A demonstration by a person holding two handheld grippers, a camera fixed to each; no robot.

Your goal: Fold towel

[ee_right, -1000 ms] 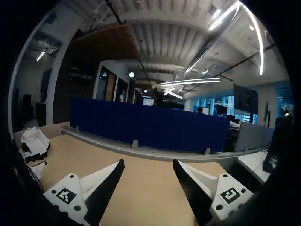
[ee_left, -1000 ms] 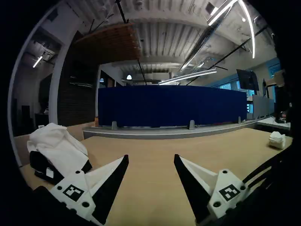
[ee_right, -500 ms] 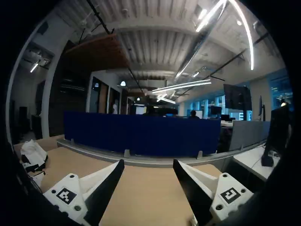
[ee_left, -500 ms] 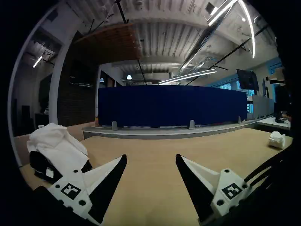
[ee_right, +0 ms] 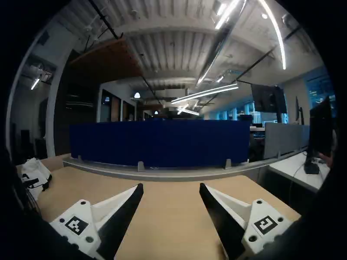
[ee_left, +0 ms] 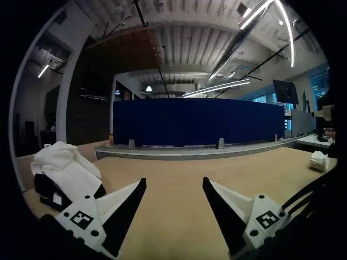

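A crumpled white towel [ee_left: 65,167] lies heaped on a black object [ee_left: 45,188] at the left end of the wooden table [ee_left: 173,173]. In the left gripper view, my left gripper [ee_left: 173,180] hovers open just to the right of the towel, with nothing between its fingers. The same towel [ee_right: 32,173] appears small at the far left of the right gripper view. My right gripper [ee_right: 170,185] is also open and empty, over bare tabletop [ee_right: 173,195], well away from the towel.
A small white crumpled thing [ee_left: 319,161] sits near the table's right end. A blue partition [ee_left: 195,121] on a grey rail closes off the far edge. Another desk with a dark monitor [ee_right: 320,134] stands to the right beyond the table's edge.
The right gripper has swung to the right and levelled, so the towel slid to the left edge of its view. The left gripper has barely moved. Both stayed open.
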